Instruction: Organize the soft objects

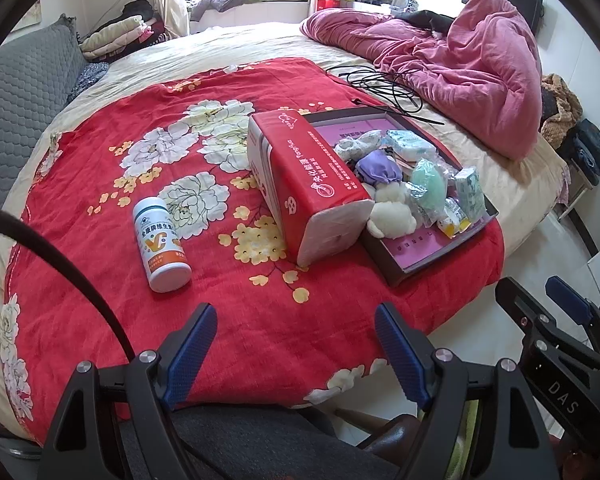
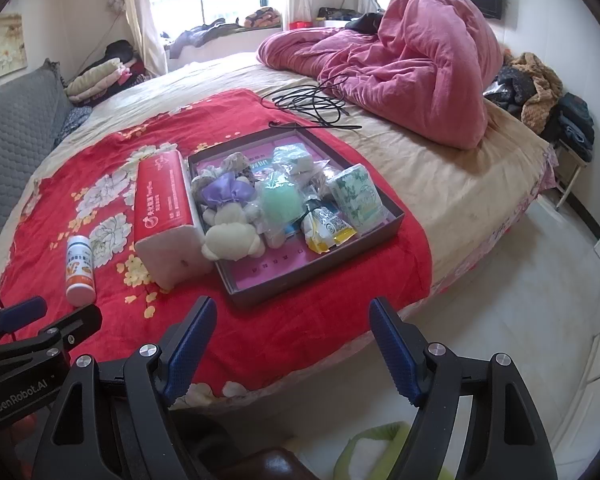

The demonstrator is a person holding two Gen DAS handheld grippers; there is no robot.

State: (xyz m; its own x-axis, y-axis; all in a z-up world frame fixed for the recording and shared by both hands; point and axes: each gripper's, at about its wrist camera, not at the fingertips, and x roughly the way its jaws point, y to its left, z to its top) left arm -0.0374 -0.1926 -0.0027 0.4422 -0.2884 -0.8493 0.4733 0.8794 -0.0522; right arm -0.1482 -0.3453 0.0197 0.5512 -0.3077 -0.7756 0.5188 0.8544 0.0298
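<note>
Tissue pack (image 2: 165, 204) lengthwise beside tray (image 2: 396, 216)

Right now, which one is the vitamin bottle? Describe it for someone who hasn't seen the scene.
Find the red floral blanket spread across the bed. Left of the dark tray of soft things lies a red tissue pack, and further left again is the vitamin bottle. It lies on its side, alone on the blanket: a white cylinder with an orange label, the only hard, rigid container around.
</note>
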